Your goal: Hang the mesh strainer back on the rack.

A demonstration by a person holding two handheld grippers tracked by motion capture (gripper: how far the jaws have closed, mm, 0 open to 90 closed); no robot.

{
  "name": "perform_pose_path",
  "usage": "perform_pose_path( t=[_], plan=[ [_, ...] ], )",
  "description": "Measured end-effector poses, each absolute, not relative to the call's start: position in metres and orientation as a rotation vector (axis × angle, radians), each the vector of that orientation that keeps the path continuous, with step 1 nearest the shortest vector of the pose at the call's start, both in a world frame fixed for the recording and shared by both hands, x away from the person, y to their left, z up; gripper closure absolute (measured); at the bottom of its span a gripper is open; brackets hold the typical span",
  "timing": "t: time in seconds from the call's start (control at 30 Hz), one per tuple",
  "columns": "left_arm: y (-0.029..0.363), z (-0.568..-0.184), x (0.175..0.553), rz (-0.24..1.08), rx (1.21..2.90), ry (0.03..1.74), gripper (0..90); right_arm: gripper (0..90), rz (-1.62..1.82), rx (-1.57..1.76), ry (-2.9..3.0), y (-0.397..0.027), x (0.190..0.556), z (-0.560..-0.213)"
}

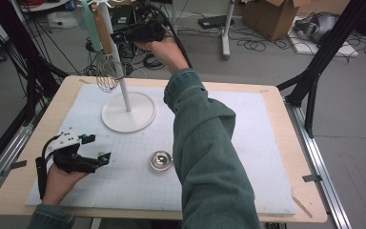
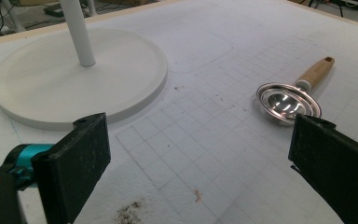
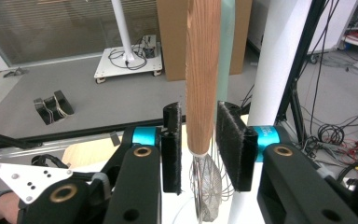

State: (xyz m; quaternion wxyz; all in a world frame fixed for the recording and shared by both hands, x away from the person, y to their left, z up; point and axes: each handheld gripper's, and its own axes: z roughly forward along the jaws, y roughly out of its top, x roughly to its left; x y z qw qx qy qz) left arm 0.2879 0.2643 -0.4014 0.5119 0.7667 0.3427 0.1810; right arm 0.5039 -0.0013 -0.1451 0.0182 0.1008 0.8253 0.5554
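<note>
I am holding my right gripper [image 3: 199,144] at the far left, its jaws almost pinching the upright wooden-handled wire whisk [image 3: 203,84] hanging straight between them.

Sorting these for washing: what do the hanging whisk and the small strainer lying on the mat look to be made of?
Whisk: handle looks like unvarnished wood, with visible grain; the loops below look like thin bare metal wire. Strainer: bowl looks like polished steel, given its mirror-like glints; its handle looks like pale wood with a matte finish.
</note>
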Motion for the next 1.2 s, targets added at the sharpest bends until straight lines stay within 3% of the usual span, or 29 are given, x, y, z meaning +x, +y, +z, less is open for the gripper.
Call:
perform_pose_path(
  t=[0.47,1.2],
  plan=[
    [0.264,-0.402,0.289,0.436,1.845,0.825,5.9,88.4,1.720,0.299,2.567,-0.018,0.501,-0.135],
    [0.264,-0.401,0.289,0.435,1.849,0.819,5.9,89.4,1.737,0.291,2.515,-0.029,0.494,-0.102]
  ],
)
